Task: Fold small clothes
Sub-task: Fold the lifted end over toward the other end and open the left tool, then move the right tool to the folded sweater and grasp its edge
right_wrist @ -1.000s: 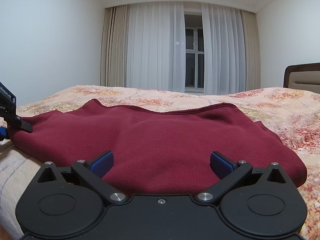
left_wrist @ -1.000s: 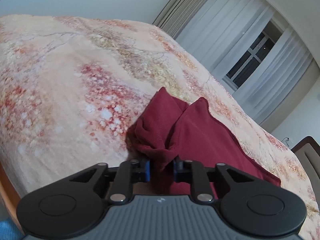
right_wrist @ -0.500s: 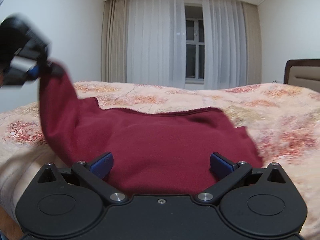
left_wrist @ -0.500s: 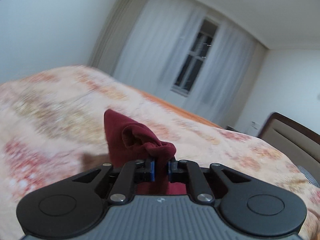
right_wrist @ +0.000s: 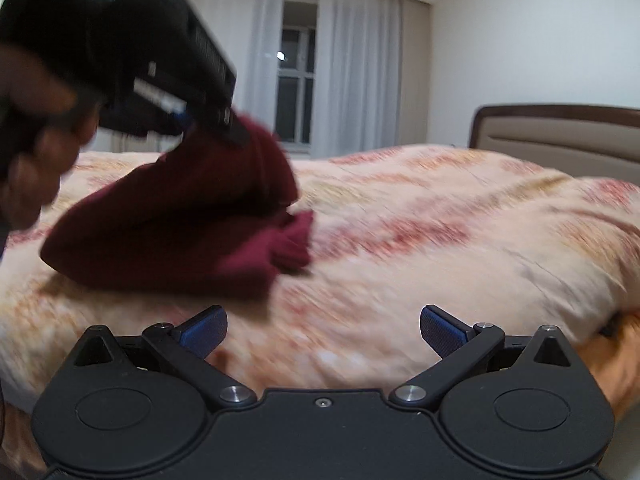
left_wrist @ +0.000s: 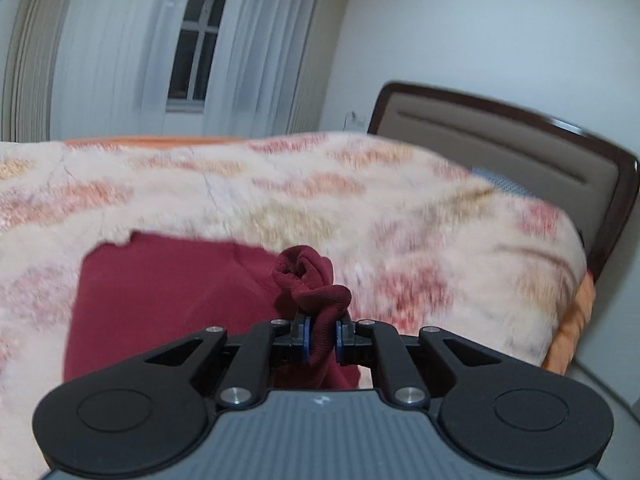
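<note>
A dark red knit garment [left_wrist: 160,280] lies on the bed. My left gripper [left_wrist: 320,338] is shut on a bunched edge of it, and the cloth twists up above the pads. In the right wrist view the garment [right_wrist: 172,232] is doubled over on itself, with the left gripper [right_wrist: 180,118] held above it, its edge lifted. My right gripper [right_wrist: 323,330] is open and empty, low over the bedspread to the right of the garment.
The bed has a floral peach bedspread [right_wrist: 440,240]. A brown padded headboard [left_wrist: 520,152] stands at the right. A window with white curtains [right_wrist: 300,72] is behind the bed. An orange sheet edge [left_wrist: 572,328] shows at the bed's right side.
My left gripper has lifted the garment's edge and carried it across to the right, folding the cloth over. My right gripper has drawn back off the garment and sits over bare bedspread.
</note>
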Tool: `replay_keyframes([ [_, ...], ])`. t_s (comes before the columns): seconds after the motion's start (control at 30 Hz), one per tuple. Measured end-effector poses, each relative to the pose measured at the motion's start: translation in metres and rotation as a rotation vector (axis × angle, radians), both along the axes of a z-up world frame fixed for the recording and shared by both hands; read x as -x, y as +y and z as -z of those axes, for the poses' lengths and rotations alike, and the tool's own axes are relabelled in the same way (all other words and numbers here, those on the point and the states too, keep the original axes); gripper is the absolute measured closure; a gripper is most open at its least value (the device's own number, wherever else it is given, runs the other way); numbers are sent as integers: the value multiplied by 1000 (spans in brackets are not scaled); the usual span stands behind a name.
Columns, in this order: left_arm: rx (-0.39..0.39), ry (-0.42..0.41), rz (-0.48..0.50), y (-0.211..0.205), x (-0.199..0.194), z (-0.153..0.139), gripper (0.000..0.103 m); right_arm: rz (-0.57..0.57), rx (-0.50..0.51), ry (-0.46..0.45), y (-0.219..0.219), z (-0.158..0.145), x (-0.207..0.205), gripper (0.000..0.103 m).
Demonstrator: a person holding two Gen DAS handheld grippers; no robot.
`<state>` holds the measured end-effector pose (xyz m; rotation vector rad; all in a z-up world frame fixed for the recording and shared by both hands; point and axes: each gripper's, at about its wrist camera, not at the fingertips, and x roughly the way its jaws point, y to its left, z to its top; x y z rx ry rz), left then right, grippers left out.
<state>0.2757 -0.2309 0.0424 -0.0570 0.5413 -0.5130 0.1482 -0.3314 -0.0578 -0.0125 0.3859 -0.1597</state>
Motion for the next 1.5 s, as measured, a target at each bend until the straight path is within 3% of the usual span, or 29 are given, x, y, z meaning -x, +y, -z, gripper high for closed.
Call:
replay_keyframes([
  [0.27,-34,34,18,-2,10,18,91,41,-26,47,-13,15,11,0],
  [0.5,-26,57,19,3,10,13,85,48,-17,59,-9,13,13,0],
  [0.6,-18,66,28,4,12,11,78,49,-10,67,-8,12,13,0],
  [0.67,-11,73,32,5,13,10,68,50,-7,70,-8,11,14,0],
  [0.73,3,78,37,6,15,9,47,50,-1,72,-7,10,15,0],
  [0.87,-1,64,45,6,20,4,39,53,9,77,-5,7,16,0],
  [1.2,36,34,6,23,24,-10,0,46,13,85,3,3,17,0],
  [1.37,46,24,-114,47,24,-9,0,24,7,77,9,0,17,0],
  [1.5,101,42,-229,80,24,-5,0,3,-13,61,12,-4,15,0],
])
